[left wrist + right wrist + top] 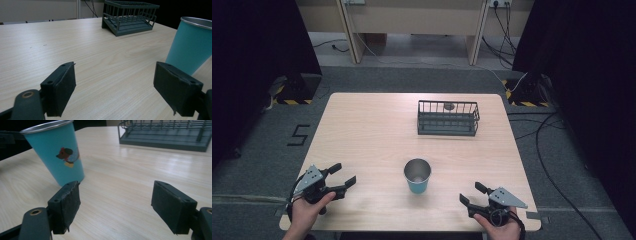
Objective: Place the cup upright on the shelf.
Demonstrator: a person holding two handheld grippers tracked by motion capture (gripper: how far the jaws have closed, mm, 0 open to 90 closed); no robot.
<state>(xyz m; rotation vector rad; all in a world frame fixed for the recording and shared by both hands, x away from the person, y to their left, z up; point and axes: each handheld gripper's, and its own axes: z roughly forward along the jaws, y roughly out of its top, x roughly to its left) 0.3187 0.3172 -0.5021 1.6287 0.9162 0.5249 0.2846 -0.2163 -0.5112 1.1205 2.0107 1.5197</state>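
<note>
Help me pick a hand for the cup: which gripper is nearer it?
Right gripper, slightly: just right of the cup. Left gripper sits farther off, to its left.

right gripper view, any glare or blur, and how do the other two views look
Right gripper view: soft glare streaks on the table before the rack; cup sharp. Left gripper view: near pads slightly soft, even light. High view: dark surroundings, faint cup shadow.

Bare table (362, 135) lies open across the whole left half and along the near edge. A blue cup (417, 176) (upright, metal-rimmed) stands near the front, between the left hand-held gripper (343, 177) and the right hand-held gripper (472, 194), apart from both. A dark wire rack (447, 118) blocks the far right part.
</note>
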